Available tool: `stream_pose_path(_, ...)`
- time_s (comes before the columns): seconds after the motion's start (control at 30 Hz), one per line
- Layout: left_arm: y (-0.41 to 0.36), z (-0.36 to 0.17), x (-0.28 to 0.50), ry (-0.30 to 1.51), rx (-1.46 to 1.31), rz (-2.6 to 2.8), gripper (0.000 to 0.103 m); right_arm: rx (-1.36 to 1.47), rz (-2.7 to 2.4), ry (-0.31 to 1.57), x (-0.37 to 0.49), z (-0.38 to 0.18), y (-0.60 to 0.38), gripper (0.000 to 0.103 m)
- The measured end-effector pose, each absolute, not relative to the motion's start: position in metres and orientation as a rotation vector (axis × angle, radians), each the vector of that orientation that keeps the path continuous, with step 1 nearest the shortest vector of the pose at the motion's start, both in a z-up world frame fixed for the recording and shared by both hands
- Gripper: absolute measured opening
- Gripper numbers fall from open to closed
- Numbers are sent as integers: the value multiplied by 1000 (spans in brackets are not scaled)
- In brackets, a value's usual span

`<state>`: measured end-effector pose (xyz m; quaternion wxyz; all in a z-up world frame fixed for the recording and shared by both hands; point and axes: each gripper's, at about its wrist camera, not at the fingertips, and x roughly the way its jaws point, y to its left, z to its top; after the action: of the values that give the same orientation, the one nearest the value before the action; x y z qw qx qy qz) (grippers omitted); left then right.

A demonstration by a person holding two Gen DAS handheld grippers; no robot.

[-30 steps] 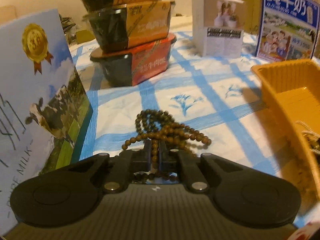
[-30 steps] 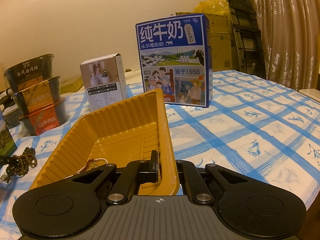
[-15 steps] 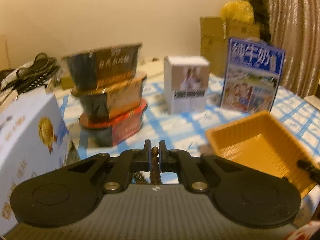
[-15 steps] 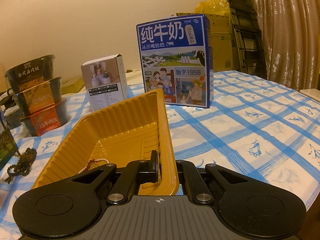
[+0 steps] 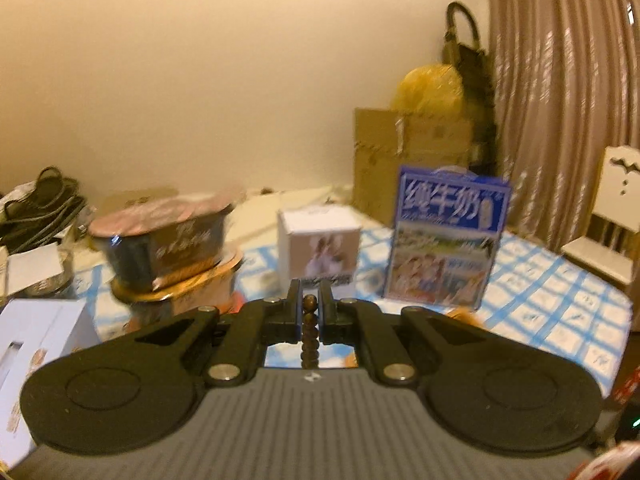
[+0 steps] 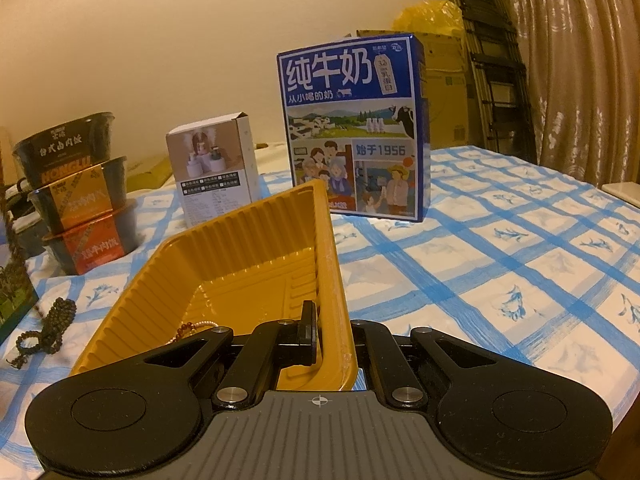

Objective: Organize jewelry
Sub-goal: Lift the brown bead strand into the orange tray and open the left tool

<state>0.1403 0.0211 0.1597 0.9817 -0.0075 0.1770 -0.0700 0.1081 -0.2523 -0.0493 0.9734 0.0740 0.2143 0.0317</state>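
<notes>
1. From the left wrist we see our left gripper [image 5: 309, 310] pinching a strand of brown wooden beads [image 5: 309, 334] held up above the blue-checked tablecloth [image 5: 560, 300]; the rest of the strand is hidden below.
2. From the right wrist we see our right gripper [image 6: 334, 332] clamped on the near wall of the yellow tray [image 6: 240, 252]; a thin bracelet [image 6: 192, 326] lies inside, and the wooden beads' lower end trails on the tablecloth to the tray's left.

Right gripper [image 6: 320, 336] clamped on yellow tray [image 6: 240, 256] wall; bracelet [image 6: 192, 326] inside tray; brown beads [image 6: 48, 328] near tabletop's left edge.
</notes>
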Motion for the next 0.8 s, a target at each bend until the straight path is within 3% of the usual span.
stream_pose_path(0.4, -45, 179, 149, 315, -48, -344, 6, 132, 80, 401, 111, -44, -249, 5)
stream_pose_path(0.8, -97, 137, 171, 442, -101, -450, 6, 128, 86, 396, 111, -43, -248, 5)
